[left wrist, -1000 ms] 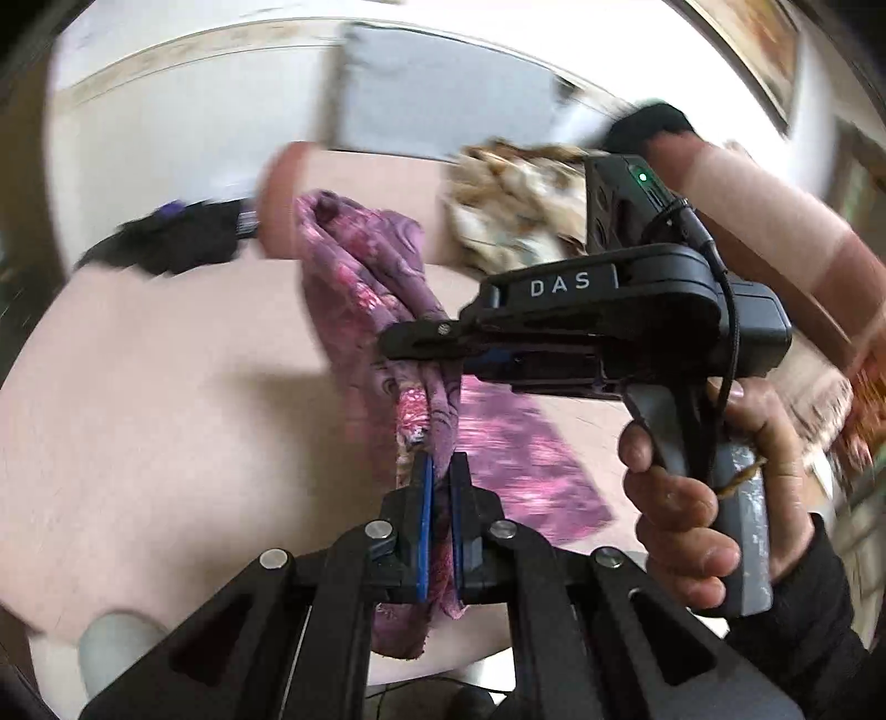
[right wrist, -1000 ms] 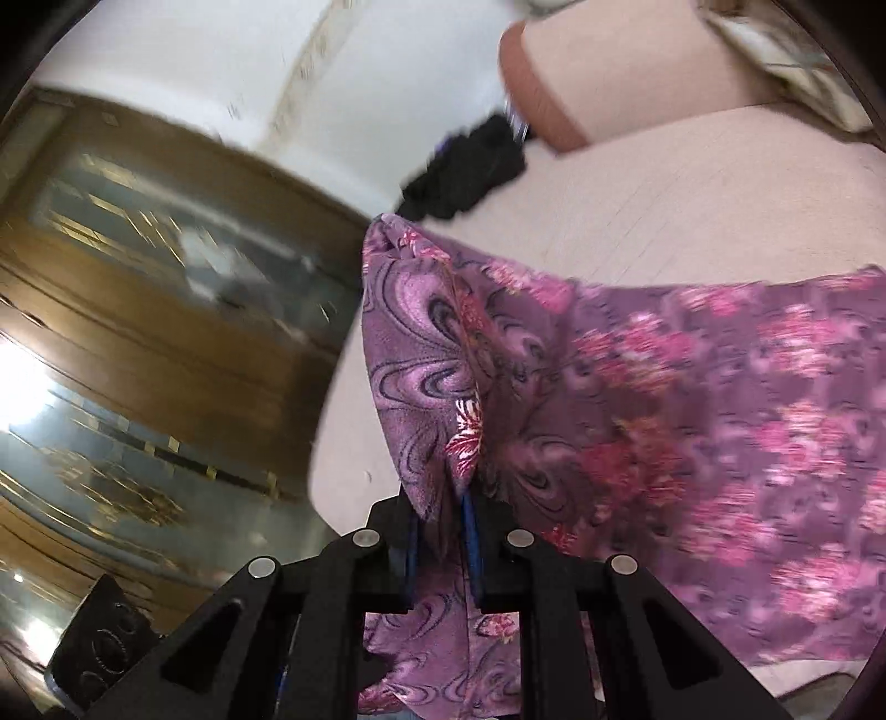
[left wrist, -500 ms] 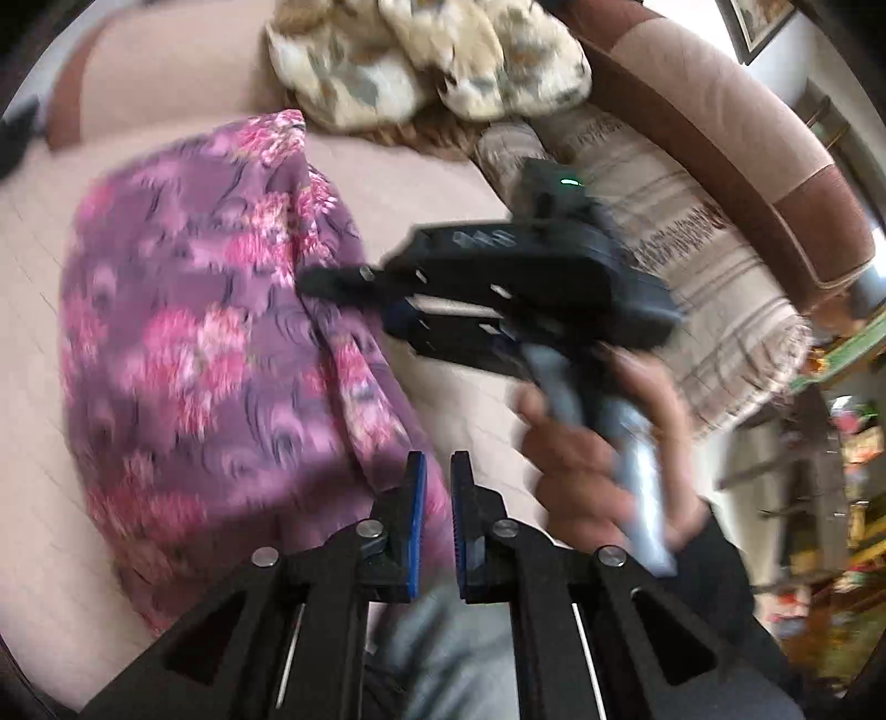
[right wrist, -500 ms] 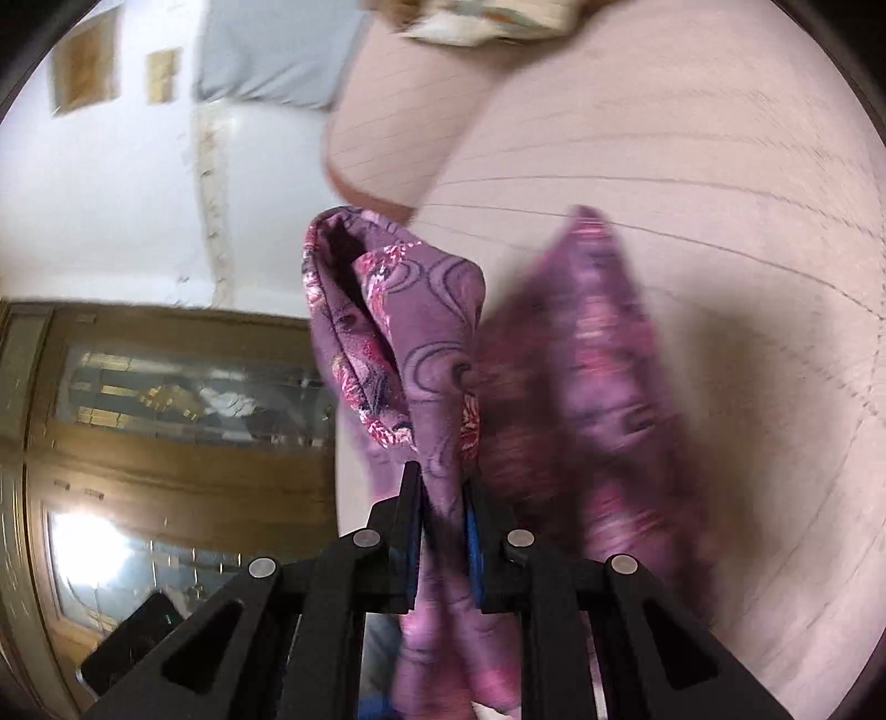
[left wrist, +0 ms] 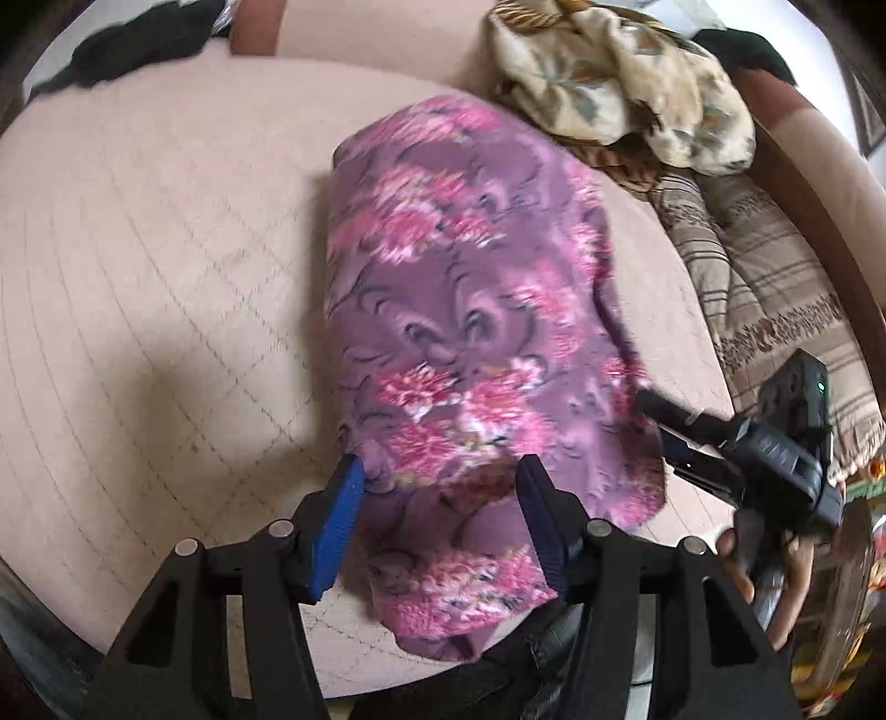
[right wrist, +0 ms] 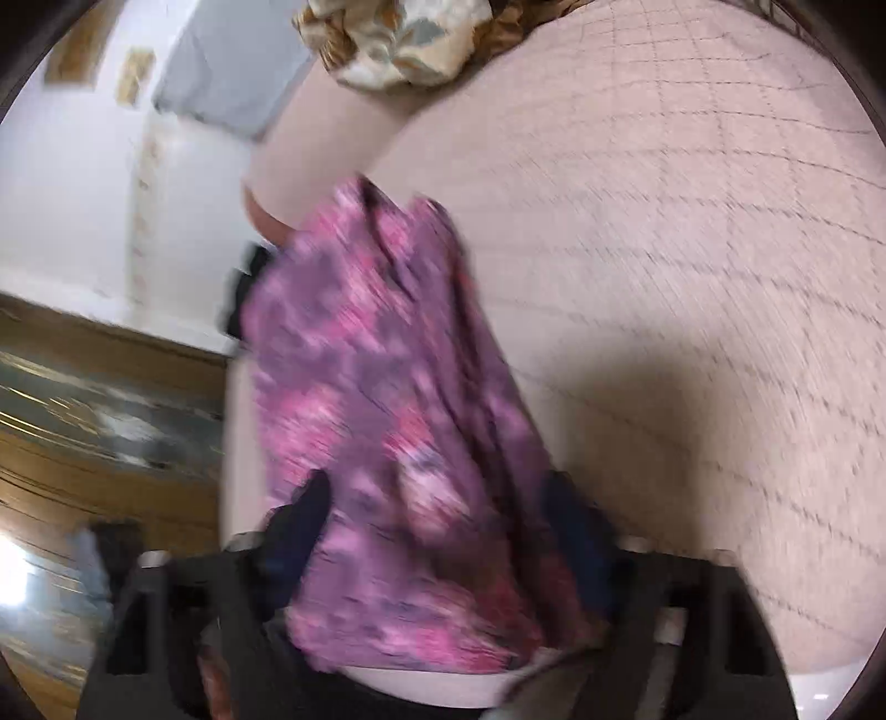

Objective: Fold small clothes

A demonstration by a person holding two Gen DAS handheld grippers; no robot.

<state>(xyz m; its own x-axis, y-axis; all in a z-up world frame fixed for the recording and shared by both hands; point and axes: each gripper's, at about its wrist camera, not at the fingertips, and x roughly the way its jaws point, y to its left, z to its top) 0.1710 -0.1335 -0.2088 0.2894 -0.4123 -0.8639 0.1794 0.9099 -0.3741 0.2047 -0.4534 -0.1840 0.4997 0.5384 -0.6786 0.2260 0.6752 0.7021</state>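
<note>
A purple cloth with pink flowers [left wrist: 470, 310] lies folded on the pink quilted cushion [left wrist: 155, 266]. My left gripper [left wrist: 440, 490] hovers over the cloth's near end. Its jaws are opening, the blue pads [left wrist: 340, 509] stand wide apart, and the fabric lies below them unpinched. At the cloth's right edge is my right gripper [left wrist: 662, 423], held by a hand [left wrist: 775, 565]. The blurred right wrist view shows the cloth [right wrist: 376, 387] running between that gripper's [right wrist: 437, 509] opening jaws, with the fingers [right wrist: 307, 509] clear of the fabric.
A beige leaf-print blanket [left wrist: 620, 83] is heaped at the back of the cushion. A striped throw [left wrist: 775, 288] lies to the right. A black garment [left wrist: 127, 44] sits at the far left corner. A wooden cabinet with glass [right wrist: 83, 421] stands beyond the cushion's edge.
Both grippers came down with the hanging cloth and laid it on the cushion. Both sets of jaws went from shut on the fabric to wide apart, letting it go.
</note>
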